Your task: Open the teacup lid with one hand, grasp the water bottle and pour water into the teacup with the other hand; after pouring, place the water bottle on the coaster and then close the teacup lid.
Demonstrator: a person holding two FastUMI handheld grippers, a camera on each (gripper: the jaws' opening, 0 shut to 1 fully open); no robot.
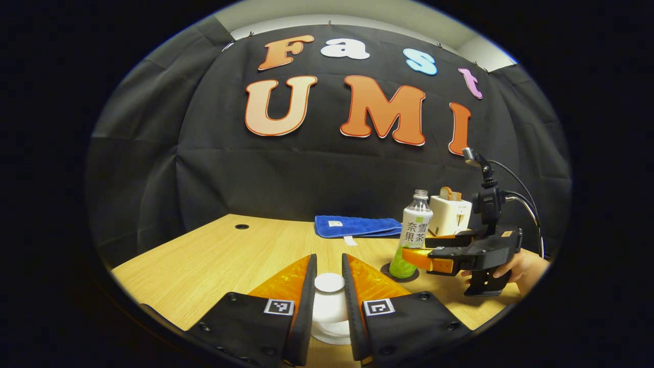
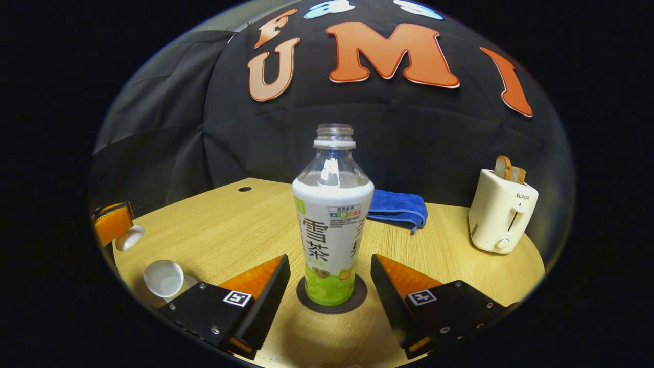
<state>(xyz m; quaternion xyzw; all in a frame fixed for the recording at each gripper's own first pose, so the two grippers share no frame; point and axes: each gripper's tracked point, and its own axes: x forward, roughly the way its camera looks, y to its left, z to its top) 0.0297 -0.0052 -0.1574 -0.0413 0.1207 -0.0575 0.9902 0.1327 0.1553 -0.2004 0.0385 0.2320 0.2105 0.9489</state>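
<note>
My left gripper (image 1: 329, 258) is shut on the white teacup lid (image 1: 329, 306), which sits between its fingers. In the right gripper view the same lid (image 2: 129, 238) hangs at the far left, held up and to the left of the open white teacup (image 2: 163, 278). The uncapped water bottle (image 2: 332, 225) stands upright on a dark round coaster (image 2: 352, 301). My right gripper (image 2: 329, 259) is open, one finger on each side of the bottle with a gap on both sides. In the left gripper view, the bottle (image 1: 415, 230) and right gripper (image 1: 415, 245) show at the right.
A folded blue towel (image 2: 398, 207) lies at the back of the wooden table (image 2: 230, 230). At the right stands a cream toaster (image 2: 503, 214) with bread in it. A person's hand (image 1: 526, 268) holds the right gripper. A small hole (image 1: 241, 226) marks the table's far left.
</note>
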